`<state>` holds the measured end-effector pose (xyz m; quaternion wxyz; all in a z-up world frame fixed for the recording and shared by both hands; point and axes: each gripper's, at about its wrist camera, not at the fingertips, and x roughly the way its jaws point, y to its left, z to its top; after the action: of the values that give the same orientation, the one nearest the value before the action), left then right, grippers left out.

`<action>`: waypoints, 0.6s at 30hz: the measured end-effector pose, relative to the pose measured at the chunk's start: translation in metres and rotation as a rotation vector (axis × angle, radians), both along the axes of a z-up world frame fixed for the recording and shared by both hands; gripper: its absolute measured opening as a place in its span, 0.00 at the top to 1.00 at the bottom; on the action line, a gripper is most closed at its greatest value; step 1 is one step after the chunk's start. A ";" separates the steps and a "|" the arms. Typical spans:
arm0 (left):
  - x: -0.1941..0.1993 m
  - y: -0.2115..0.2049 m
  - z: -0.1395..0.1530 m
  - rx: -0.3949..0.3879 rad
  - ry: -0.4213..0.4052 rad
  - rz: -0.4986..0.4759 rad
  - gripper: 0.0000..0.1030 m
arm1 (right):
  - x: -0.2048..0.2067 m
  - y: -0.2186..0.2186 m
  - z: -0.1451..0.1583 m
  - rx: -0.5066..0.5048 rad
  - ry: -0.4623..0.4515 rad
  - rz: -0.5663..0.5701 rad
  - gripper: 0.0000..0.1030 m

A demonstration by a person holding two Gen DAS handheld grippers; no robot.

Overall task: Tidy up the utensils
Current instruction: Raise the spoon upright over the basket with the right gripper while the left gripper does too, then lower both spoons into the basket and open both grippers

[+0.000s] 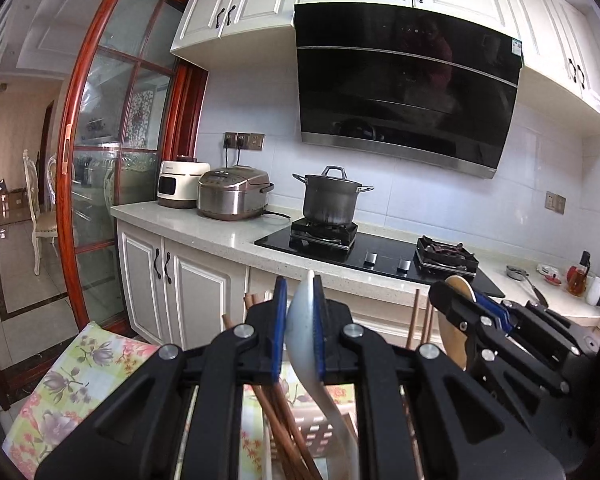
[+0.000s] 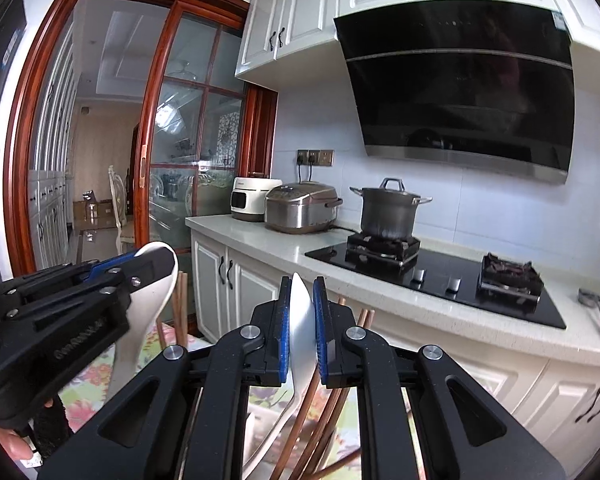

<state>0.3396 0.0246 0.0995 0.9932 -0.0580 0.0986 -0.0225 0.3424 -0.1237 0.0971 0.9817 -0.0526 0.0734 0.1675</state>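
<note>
Left gripper [image 1: 302, 320]: jaws nearly closed, clamped on white spoon [image 1: 300, 320], held upright above chopsticks [image 1: 284, 420]. Right gripper [image 2: 302, 320]: jaws nearly closed, clamped on second spoon [image 2: 300, 332] (wooden-looking from the left view). Both raised before counter [image 2: 284, 246], over floral cloth [image 1: 60, 384].

White speckled countertop [image 1: 204, 236] across mid-frame, carrying a cream cooker [image 1: 180, 184], steel rice cooker [image 1: 232, 194], black hob [image 1: 384, 256] with a lidded pot [image 1: 330, 198]. Floral-cloth table [image 1: 72, 384] lower left, under a utensil holder [image 1: 320, 432].
</note>
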 end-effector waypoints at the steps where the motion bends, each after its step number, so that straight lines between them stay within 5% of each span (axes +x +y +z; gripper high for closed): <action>1: 0.003 -0.001 -0.001 0.007 -0.002 0.004 0.89 | 0.001 0.001 -0.001 -0.006 -0.006 -0.003 0.89; 18: 0.027 0.003 -0.018 0.011 -0.044 0.094 0.89 | 0.013 0.013 -0.016 -0.028 -0.040 -0.006 0.89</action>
<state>0.3670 0.0281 0.0813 0.9954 -0.0568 0.0741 0.0236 0.3557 -0.1106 0.0812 0.9827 -0.0694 0.0560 0.1622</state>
